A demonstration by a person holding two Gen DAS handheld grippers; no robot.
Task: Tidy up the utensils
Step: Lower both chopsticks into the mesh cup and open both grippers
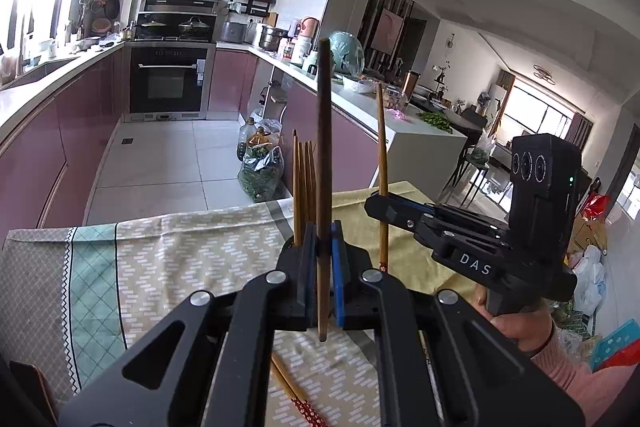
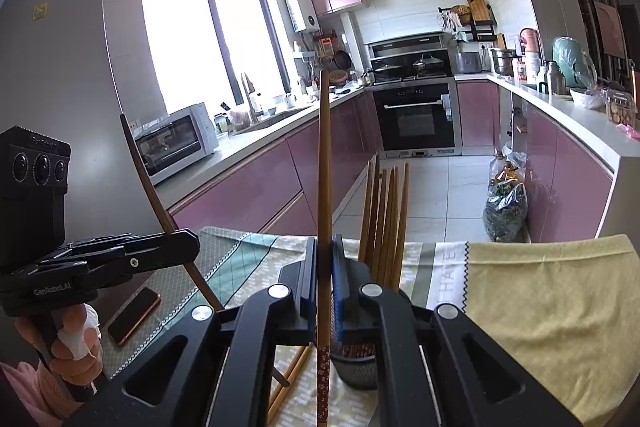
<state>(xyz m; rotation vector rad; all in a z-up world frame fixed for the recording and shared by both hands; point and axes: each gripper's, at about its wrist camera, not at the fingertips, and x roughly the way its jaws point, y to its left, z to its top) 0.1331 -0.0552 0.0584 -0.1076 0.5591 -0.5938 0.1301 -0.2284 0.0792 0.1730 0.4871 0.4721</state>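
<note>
Each gripper is clenched on one chopstick held nearly upright above the tabletop (image 2: pixel 540 307). The left gripper (image 1: pixel 325 259) pinches a dark chopstick (image 1: pixel 323 147); the right gripper (image 2: pixel 324 275) pinches a light chopstick (image 2: pixel 325 167) with a red patterned end. The mesh holder (image 2: pixel 356 367), already carrying a bundle of chopsticks (image 2: pixel 386 219), sits just behind the right gripper's fingers, at about 1 o'clock from them. To do this step well, each stick should probably be kept vertical, its lower tip brought over the holder's rim, then lowered before release. Both grippers tilt slightly downward, side by side, the person's hands (image 1: pixel 520 327) wrapped around the handles. Loose chopsticks (image 1: pixel 296 395) lie on the cloth at 6 o'clock.
</note>
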